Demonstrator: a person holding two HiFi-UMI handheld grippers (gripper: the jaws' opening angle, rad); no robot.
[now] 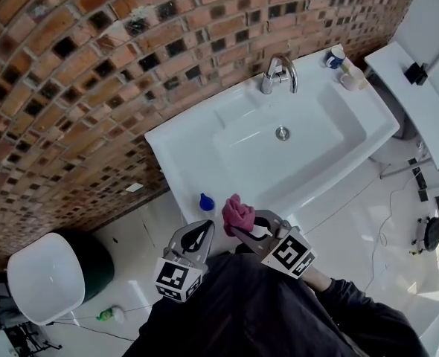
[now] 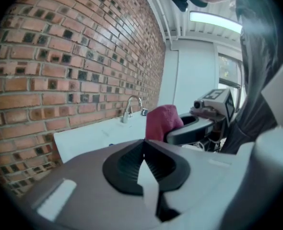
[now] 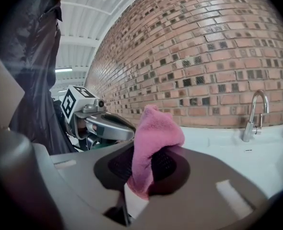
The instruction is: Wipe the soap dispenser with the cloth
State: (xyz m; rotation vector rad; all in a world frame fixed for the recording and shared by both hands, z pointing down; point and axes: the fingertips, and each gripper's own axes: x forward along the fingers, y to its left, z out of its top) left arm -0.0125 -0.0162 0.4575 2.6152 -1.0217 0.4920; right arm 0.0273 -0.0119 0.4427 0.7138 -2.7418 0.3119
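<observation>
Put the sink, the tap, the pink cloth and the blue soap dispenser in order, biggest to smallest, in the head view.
1. sink, by far the largest.
2. tap and pink cloth: they look about alike, and the cloth is nearer the camera, so no ranking.
3. blue soap dispenser, the smallest.

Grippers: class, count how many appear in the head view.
2. The left gripper, shut and empty, is by the sink; the right gripper, beside it, holds the pink cloth.
</observation>
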